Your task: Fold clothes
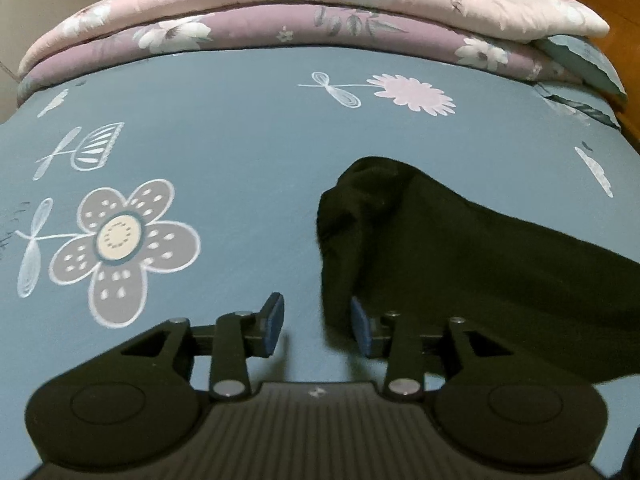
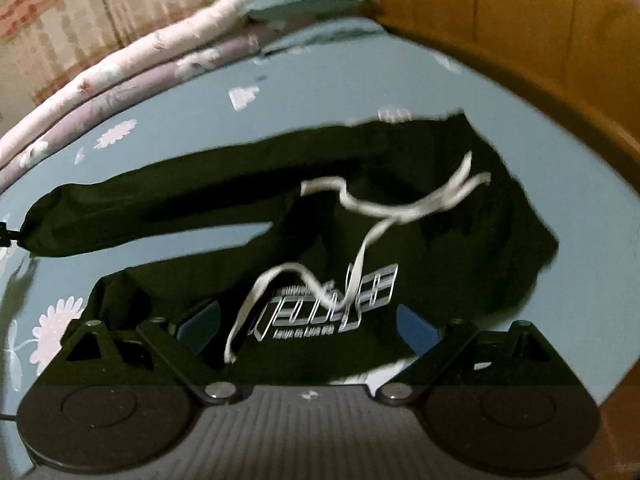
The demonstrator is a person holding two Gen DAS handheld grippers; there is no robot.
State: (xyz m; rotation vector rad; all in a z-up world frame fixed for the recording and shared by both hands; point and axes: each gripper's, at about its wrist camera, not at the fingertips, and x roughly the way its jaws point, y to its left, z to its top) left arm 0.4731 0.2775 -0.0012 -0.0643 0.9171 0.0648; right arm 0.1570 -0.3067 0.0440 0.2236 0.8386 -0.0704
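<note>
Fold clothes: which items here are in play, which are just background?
In play: black trousers, their white drawstring, left gripper, right gripper.
Background: folded quilts, blue bedsheet, wooden headboard.

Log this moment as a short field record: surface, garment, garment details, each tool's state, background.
surface: blue floral bedsheet
garment: black trousers, spread flat, legs pointing toward the left of the right wrist view
garment details: white drawstring lying loose over the waist; white printed logo, text too blurred to read
left tool: open, nothing between the pads; a trouser leg end lies beside its right finger
right tool: open wide, over the logo area
background: folded pink floral quilts, wooden headboard
</note>
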